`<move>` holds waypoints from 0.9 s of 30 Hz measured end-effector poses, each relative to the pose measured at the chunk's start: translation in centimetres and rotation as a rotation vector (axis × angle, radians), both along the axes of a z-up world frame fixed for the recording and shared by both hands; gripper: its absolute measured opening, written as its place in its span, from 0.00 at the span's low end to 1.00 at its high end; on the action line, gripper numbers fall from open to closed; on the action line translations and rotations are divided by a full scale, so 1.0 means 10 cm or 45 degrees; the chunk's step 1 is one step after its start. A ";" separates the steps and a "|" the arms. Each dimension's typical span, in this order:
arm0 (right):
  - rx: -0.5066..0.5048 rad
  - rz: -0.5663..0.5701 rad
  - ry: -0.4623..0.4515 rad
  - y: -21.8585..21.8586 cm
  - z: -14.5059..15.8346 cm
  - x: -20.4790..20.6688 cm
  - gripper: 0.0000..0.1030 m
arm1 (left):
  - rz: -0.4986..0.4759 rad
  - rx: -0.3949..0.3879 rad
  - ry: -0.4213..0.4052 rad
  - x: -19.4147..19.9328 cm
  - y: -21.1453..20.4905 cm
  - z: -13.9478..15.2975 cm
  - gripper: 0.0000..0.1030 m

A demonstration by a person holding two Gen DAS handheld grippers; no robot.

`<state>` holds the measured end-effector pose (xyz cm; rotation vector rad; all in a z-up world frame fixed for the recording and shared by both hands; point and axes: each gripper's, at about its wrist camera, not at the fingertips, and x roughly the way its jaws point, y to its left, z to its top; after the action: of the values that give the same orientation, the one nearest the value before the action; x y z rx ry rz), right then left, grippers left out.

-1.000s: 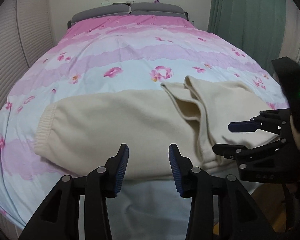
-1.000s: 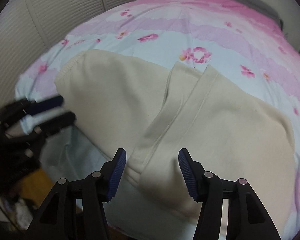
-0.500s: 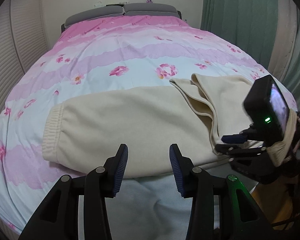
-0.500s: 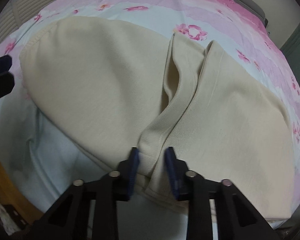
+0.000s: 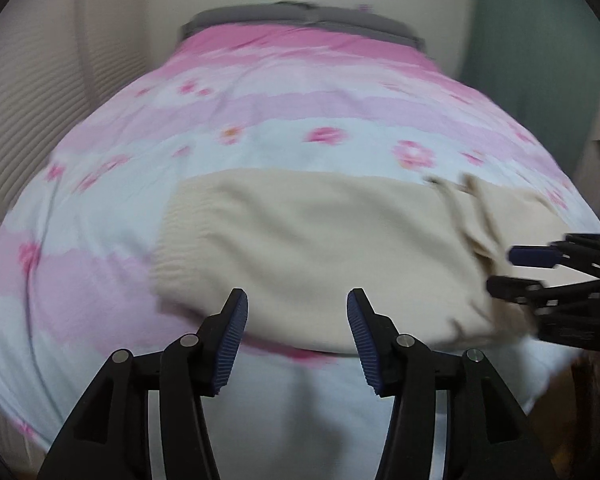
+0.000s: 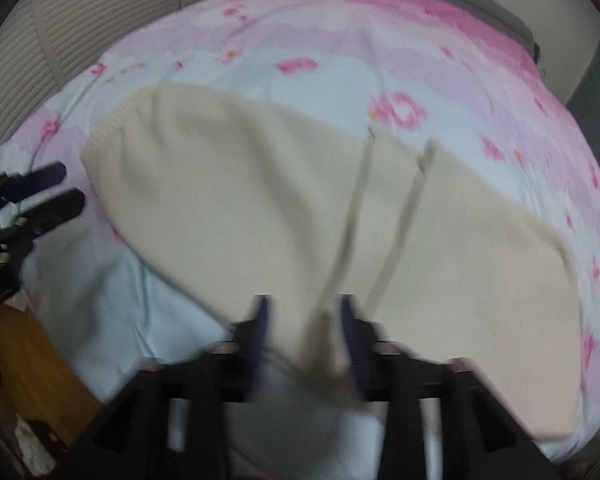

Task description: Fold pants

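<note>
Cream pants (image 5: 320,248) lie flat across the front of the bed, ribbed end (image 5: 168,240) to the left and a folded-over ridge (image 6: 356,216) towards the right. My left gripper (image 5: 297,300) hangs just above the near edge of the pants. Its jaws are opening and nothing is between them. My right gripper (image 6: 304,312) is low over the near end of the ridge, its jaws opening, with the fold of cloth loose between the fingers. Each gripper shows in the other's view: the right gripper (image 5: 504,270) and the left gripper (image 6: 66,186).
The bed cover (image 5: 300,100) is pink and pale blue with flowers and hangs over the front edge. Grey pillows (image 5: 300,12) lie at the far end. A ribbed wall (image 5: 20,100) is on the left, a green curtain (image 5: 540,60) on the right, and wooden floor (image 6: 32,360) below.
My left gripper has slid left along the pants and its jaws have spread. My right gripper closed on the fold half a second ago and has since spread apart again.
</note>
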<state>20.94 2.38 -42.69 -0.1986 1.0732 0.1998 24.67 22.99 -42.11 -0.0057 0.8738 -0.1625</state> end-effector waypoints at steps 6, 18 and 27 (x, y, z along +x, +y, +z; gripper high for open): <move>0.326 0.325 0.044 0.49 0.23 0.86 0.56 | 0.282 -0.071 0.063 0.21 0.48 -0.18 0.49; 0.226 1.109 0.438 1.76 0.01 2.75 0.63 | 0.559 -0.368 0.207 0.48 0.74 -0.76 0.62; 0.048 1.387 0.815 2.53 -0.71 2.98 0.63 | 0.438 -0.578 0.141 0.68 0.91 -0.93 0.69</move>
<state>50.71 27.73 -49.75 -0.7106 1.4974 1.3290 31.43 32.09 -51.46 -0.5904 0.9170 -0.0348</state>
